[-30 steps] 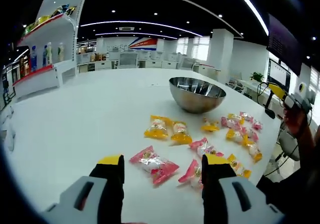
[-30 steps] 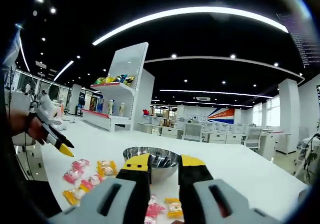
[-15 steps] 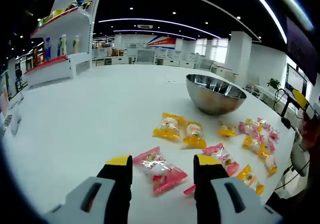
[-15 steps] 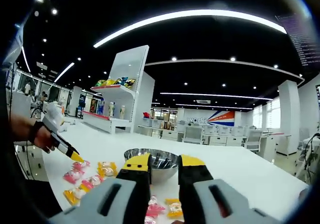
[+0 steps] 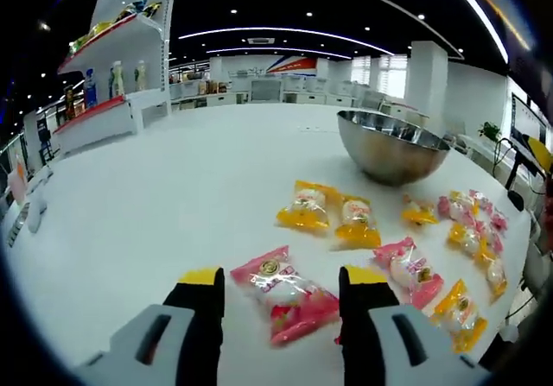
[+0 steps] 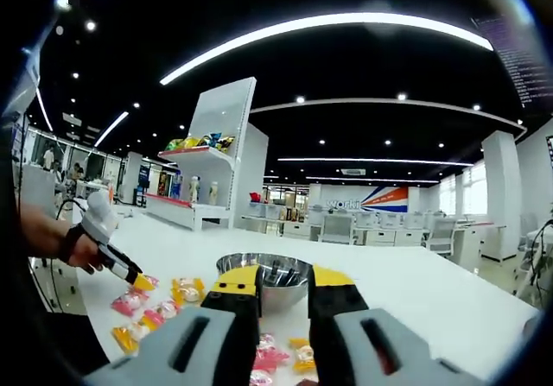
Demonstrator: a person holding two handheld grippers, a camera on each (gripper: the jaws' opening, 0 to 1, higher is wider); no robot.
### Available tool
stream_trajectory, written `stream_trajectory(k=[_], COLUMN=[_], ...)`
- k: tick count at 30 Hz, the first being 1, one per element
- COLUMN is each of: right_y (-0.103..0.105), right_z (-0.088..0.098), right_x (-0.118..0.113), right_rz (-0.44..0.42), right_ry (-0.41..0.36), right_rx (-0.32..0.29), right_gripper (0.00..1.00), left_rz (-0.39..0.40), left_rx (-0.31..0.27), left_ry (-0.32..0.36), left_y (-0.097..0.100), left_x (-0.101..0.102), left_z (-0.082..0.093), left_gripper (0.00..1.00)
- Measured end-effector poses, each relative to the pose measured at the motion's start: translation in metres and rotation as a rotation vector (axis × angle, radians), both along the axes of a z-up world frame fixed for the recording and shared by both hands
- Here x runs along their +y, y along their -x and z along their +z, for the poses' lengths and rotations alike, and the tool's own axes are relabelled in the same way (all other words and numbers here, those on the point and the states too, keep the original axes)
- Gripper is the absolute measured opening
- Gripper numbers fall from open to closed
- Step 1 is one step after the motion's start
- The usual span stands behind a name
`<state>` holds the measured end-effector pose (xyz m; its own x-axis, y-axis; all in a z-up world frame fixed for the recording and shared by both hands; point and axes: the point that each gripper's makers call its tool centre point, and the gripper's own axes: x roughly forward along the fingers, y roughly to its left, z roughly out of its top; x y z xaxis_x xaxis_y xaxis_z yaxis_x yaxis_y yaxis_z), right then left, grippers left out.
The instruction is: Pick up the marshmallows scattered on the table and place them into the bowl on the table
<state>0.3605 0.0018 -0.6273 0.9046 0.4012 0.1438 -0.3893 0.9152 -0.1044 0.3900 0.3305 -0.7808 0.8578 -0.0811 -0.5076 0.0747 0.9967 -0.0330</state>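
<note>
A steel bowl stands on the white table. Wrapped marshmallows lie scattered before it: two yellow packets, a pink one and several more to the right. My left gripper is open low over the table, its jaws on either side of a pink packet. In the right gripper view my right gripper hangs above the table with a narrow gap between its jaws and nothing in it. Beyond it is the bowl. At the left, a hand holds the left gripper down at the pink packets.
White shelving with bottles and snacks stands beyond the table's far left. Desks and chairs fill the room behind. The table's edge runs close past the packets on the right. Bare tabletop lies left of the packets.
The left gripper has moved forward and lower, so the pink packet now lies between its jaws. In the right gripper view, the hand with the left gripper has dropped toward the packets.
</note>
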Motion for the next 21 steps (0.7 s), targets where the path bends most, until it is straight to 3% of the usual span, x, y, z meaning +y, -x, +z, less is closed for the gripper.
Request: stream_trajectory(k=[7,13,21], right_y=[-0.001,-0.001,0.0], right_z=[-0.004,-0.008,-0.013], right_x=[0.0,0.0,0.002], right_rz=[0.002,0.001,0.007], right_ry=[0.002,0.002,0.002], right_rx=[0.014,0.028,0.041], right_gripper=[0.22,0.22,0.22], left_rz=[0.014,0.023,-0.021], left_rx=[-0.011,-0.02,-0.043], left_ry=[-0.018,-0.037,-0.091], left_y=[-0.003,-0.005,-0.007], left_x=[0.004,0.011,0.012], left_z=[-0.008,-0.01,-0.007], left_gripper=[0.49,0.33,0.28])
